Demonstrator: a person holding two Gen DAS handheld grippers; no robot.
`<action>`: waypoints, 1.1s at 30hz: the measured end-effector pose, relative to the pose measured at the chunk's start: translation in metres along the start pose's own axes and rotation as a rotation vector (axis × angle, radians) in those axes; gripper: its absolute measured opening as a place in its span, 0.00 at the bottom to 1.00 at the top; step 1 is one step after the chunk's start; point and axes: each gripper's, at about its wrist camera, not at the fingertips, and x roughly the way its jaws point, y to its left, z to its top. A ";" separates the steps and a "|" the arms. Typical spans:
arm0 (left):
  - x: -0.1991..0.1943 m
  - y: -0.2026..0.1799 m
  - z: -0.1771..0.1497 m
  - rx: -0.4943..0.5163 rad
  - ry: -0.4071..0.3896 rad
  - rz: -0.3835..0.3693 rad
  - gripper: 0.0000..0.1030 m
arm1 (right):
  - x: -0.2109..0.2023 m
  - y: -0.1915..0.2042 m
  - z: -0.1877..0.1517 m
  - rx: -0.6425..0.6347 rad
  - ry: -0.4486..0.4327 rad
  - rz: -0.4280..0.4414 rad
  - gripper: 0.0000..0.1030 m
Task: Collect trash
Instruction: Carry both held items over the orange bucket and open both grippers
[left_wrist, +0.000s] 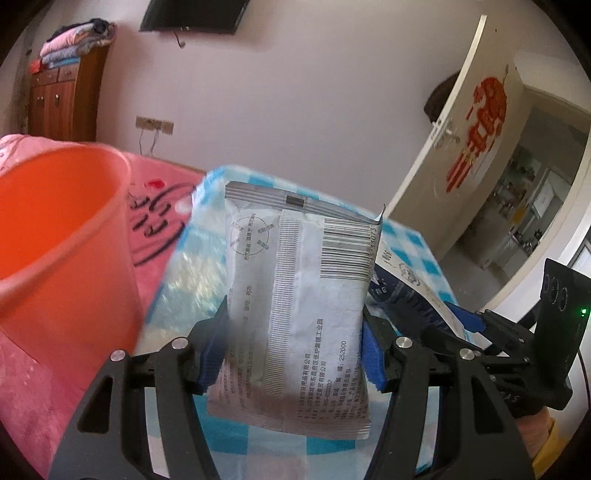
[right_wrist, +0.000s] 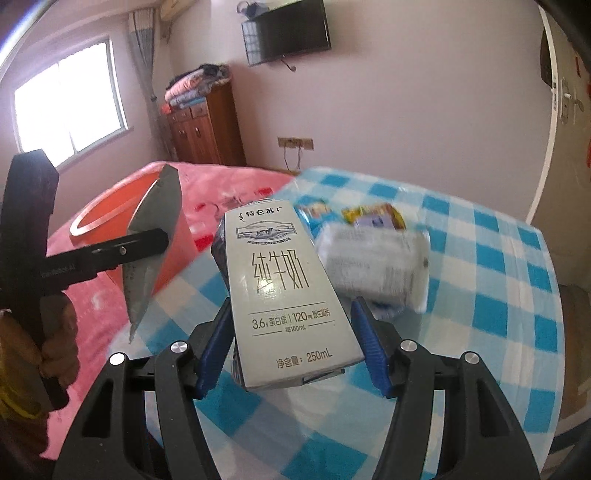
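Note:
My left gripper is shut on a flat silver sachet with a barcode, held up above the table. The sachet also shows edge-on in the right wrist view, held by the left gripper. My right gripper is shut on a white milk carton, lifted over the blue checked tablecloth. The carton and right gripper also show at the right of the left wrist view. An orange bucket stands to the left on the pink bed; it shows in the right wrist view too.
More wrappers lie on the table: a blurred white packet and small colourful packets behind it. A pink bedspread adjoins the table on the left. A wooden cabinet stands by the far wall. An open door is at right.

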 end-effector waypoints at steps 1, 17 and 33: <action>-0.004 0.001 0.004 -0.001 -0.012 0.000 0.60 | -0.002 0.003 0.007 -0.002 -0.009 0.007 0.61; -0.090 0.073 0.063 -0.101 -0.245 0.228 0.60 | 0.026 0.104 0.105 -0.158 -0.060 0.208 0.61; -0.083 0.152 0.059 -0.252 -0.201 0.393 0.62 | 0.106 0.184 0.143 -0.230 0.008 0.306 0.62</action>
